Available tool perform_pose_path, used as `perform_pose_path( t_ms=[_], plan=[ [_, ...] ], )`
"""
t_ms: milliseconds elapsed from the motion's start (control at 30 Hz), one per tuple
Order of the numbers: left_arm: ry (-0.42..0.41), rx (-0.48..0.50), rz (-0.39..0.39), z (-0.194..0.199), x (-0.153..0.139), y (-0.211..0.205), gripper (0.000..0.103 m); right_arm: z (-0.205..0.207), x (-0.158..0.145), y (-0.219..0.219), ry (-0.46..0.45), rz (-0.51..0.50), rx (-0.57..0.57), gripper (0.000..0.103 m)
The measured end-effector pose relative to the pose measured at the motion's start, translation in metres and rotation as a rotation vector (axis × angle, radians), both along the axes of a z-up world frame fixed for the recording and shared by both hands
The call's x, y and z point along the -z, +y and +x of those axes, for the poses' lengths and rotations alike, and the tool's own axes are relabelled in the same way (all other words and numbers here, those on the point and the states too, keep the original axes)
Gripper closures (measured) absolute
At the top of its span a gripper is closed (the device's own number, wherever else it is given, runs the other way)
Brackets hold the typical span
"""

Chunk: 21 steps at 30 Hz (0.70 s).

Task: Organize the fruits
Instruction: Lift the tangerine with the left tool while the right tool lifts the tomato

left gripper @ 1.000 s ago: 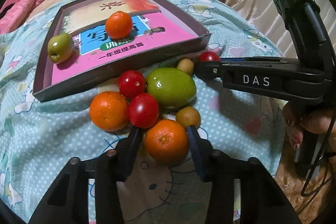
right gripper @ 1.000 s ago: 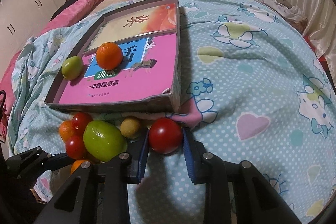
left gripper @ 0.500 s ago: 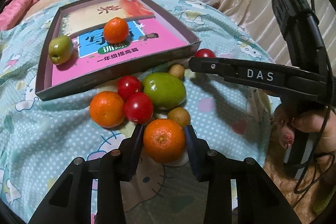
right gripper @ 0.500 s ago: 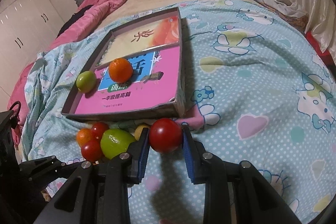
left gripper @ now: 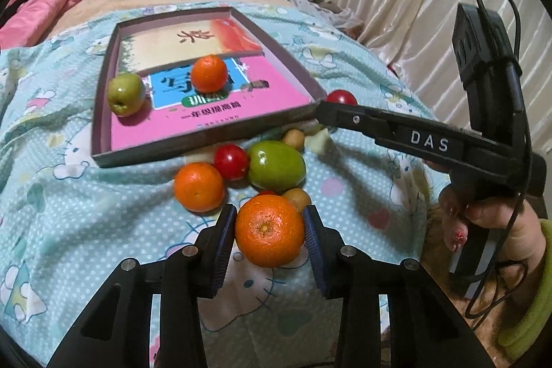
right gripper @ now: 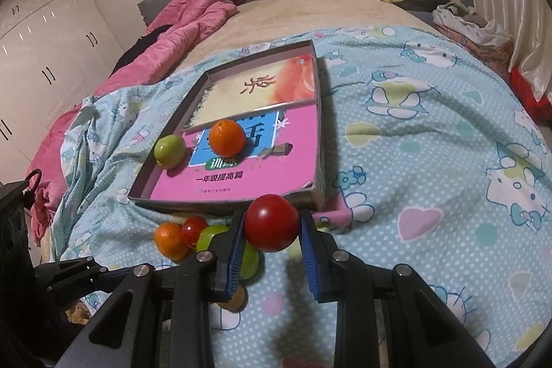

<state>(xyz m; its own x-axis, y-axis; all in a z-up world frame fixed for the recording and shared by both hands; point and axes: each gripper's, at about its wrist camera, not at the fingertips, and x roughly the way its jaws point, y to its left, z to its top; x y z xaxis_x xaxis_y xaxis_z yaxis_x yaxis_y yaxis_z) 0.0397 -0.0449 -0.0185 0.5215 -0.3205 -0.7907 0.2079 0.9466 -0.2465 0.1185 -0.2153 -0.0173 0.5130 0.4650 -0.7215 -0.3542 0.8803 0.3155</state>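
Now clamped: left gripper (left gripper: 269, 231) closed on a mandarin orange (left gripper: 269, 230), both pads touching its sides, fruit held above the Hello Kitty quilt (left gripper: 86, 212) near the bed's front edge. Best carried level and high enough to clear the near wall of the cardboard box tray (left gripper: 207, 145), then set down on the pink book cover inside, beside the mandarin in the tray (left gripper: 209, 73) and the green jujube in the tray (left gripper: 126, 93) at its left wall, with a gentle release so nothing rolls. Left behind by the tray's near wall: a loose mandarin (left gripper: 199, 187), a cherry tomato (left gripper: 231, 161), a large green jujube (left gripper: 276, 165) and two small brown fruits, possibly longans (left gripper: 294, 139), all close together.

Further right, right gripper (right gripper: 270, 223) likewise shut on a red tomato (right gripper: 272, 222), pads pressing both sides, poised just at the tray's near right corner. Probably safest to lift over that wall and lower well inside. Right hand (left gripper: 490, 223) wrapped round the handle, gripper held roughly level, pointing across toward the tray.
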Motion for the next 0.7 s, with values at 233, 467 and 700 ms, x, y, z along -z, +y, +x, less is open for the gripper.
perform_pose_path(
  t_ms=[233, 467, 700],
  plan=[
    [-0.028, -0.044, -0.014, 0.0, -0.009, 0.014, 0.062, -0.003, -0.005, 0.001, -0.023, 0.009, -0.009, 0.072],
    [-0.054, -0.116, -0.021, 0.007, -0.015, 0.033, 0.062, -0.009, -0.011, 0.011, -0.062, -0.009, -0.047, 0.072],
    [-0.059, -0.177, -0.042, 0.013, -0.015, 0.054, 0.062, -0.016, -0.02, 0.021, -0.119, -0.015, -0.087, 0.072]
  ],
)
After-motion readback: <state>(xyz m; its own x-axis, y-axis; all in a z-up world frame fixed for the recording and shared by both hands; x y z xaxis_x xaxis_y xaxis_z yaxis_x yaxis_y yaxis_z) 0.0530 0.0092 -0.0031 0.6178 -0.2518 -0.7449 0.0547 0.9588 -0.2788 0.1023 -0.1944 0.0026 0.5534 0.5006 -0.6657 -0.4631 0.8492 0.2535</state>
